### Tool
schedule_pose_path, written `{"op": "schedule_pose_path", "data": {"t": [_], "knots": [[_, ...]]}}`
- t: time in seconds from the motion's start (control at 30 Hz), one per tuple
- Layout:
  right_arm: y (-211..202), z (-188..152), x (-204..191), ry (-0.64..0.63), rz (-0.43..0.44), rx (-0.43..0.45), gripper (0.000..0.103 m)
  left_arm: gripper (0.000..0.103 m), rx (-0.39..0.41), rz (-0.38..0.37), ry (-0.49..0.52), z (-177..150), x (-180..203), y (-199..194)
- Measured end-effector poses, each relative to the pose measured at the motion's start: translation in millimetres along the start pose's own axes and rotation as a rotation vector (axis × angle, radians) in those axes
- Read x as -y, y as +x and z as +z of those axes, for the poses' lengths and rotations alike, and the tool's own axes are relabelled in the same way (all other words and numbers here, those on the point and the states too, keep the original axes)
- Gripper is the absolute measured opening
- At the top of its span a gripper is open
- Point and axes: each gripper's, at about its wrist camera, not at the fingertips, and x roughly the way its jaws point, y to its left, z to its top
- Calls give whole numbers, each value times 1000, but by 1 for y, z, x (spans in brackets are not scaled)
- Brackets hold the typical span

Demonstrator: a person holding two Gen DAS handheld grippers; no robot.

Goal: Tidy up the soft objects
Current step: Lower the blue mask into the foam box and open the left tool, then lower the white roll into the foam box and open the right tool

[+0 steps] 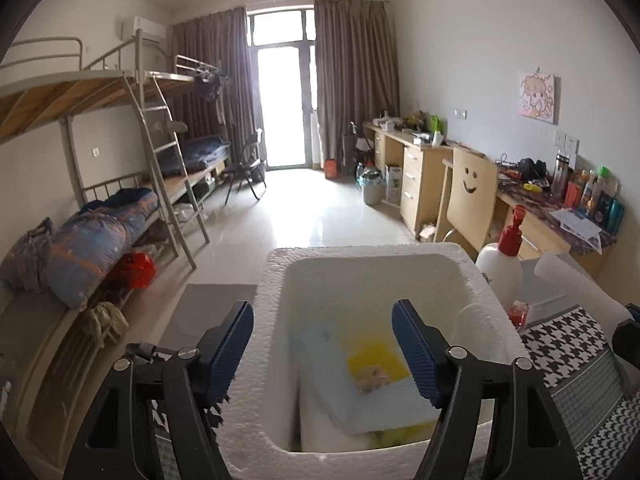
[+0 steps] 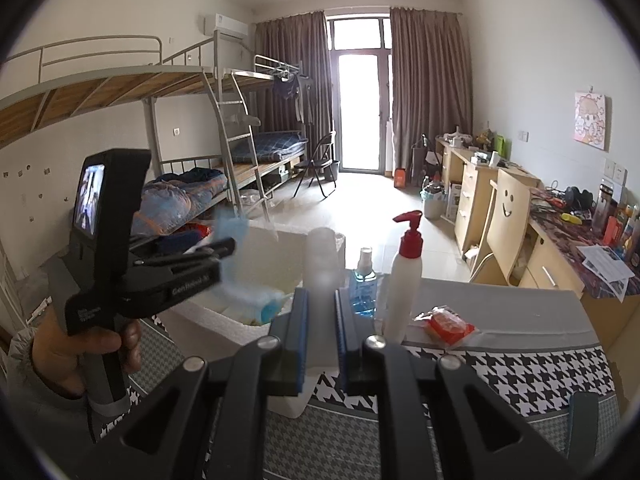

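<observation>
1. Left wrist view: left tongs (image 1: 322, 312) spread wide, nothing pressed between the pads. Left finger hanging outside the white foam box (image 1: 360, 250), right finger inside it.
2. Down in the box, at 6 o'clock from its far rim: a blurred, tilted soft pack (image 1: 372, 364) with a yellow panel and a pale blue edge, clear of both pads.
3. At 3 o'clock from the box, just beside its wall: a white pump bottle (image 1: 500, 268) with a red head, upright. Near its base, a red packet (image 1: 518, 314) on the table.
4. At 4 o'clock, a black-and-white houndstooth cloth (image 1: 560, 344) covering the table.
5. Right wrist view: right tongs (image 2: 322, 312) drawn narrow and clamped on a pale translucent roll (image 2: 322, 252), standing up between the pads, blurred.
6. At 9 o'clock: a hand (image 2: 80, 344) gripping the handle of the left tongs (image 2: 230, 246), seen side-on, tips over the foam box (image 2: 256, 332). Right at those tips a streak of blue blur, too smeared to identify.
7. Inside the box, a blue-and-white soft pack (image 2: 260, 304) near the front wall.
8. At 2 o'clock from the right tongs: a blue spray bottle (image 2: 364, 288) and the pump bottle (image 2: 404, 280), side by side and upright; the red packet (image 2: 448, 326) at 3 o'clock, flat on the table.
</observation>
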Motion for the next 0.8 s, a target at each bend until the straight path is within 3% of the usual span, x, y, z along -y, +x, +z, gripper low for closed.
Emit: {"op": "schedule_pose_path", "data": {"t": [0.23,0.4,0.8], "knots": [[7,4,-5,-11,8,-6,16,96,39,11,-21,-1,-12,-12],[13,7,-9,-19,25,-6,16,101,50,-4,-36,-2,-21,-19],[19,11,-27,-40,73,5,16,102,97,32,-52,-8,-40,-42]]}}
